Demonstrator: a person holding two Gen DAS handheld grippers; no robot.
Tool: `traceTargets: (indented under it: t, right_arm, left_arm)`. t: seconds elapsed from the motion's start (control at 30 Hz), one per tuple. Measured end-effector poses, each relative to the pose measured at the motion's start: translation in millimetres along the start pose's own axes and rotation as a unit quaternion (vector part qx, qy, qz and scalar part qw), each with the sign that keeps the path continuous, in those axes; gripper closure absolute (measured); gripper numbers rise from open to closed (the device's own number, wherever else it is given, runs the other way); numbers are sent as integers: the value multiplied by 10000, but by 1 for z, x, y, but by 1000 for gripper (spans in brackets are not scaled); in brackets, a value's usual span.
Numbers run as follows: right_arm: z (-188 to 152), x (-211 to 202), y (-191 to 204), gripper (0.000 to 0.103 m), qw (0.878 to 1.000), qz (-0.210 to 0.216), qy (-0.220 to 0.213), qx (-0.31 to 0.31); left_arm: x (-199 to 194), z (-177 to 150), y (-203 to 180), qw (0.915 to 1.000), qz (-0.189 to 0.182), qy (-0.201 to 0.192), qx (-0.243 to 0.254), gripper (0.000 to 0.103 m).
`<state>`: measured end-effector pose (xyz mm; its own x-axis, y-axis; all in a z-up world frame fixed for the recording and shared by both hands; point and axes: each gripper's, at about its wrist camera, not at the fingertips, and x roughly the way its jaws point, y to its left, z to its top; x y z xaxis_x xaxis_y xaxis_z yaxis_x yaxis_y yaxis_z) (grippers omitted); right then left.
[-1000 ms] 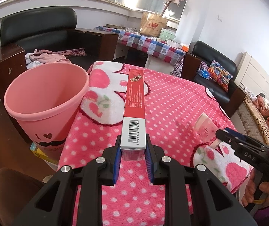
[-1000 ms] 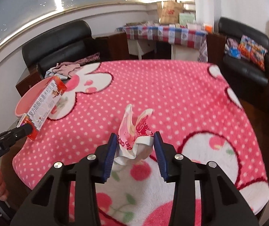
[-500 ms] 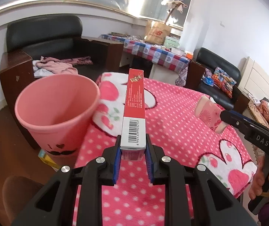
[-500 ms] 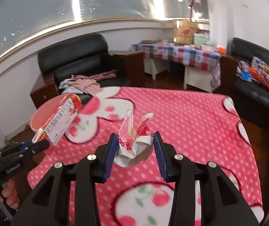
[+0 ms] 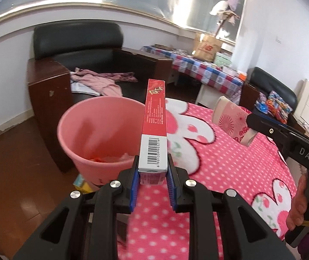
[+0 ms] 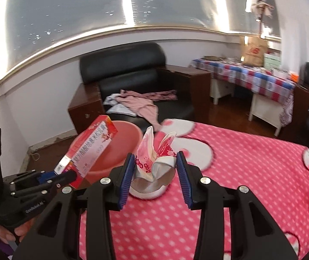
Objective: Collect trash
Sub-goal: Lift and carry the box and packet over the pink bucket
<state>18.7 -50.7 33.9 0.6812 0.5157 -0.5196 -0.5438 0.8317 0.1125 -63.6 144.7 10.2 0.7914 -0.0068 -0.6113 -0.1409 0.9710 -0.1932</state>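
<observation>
In the pink bin (image 5: 98, 130), blurred scraps (image 5: 111, 158).

Home living room, black leather armchair (image 6: 132, 75), strewn clothes (image 6: 137, 104), checked-cloth side table (image 6: 247, 75)

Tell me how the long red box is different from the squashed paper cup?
The long red cardboard box is stiff, straight and keeps its shape; the crushed pink-and-white paper cup is crumpled and folded in. The box has a barcode at one end; the cup has red patterns. The left gripper clamps the box, and the right gripper clamps the cup. Both are trash held up near the pink plastic bin.
</observation>
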Motion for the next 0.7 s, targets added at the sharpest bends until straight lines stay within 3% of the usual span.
traceTargets:
  t: [0.33,0.7]
  right_arm:
    - [28,45,49,62,9975,469,302,-424]
    - [45,107,66,62,9917,768,970,-339]
  left_arm:
    - [4,26,42,9983,346,438,-145,81]
    - [38,52,58,9922,449,1159,-133,81]
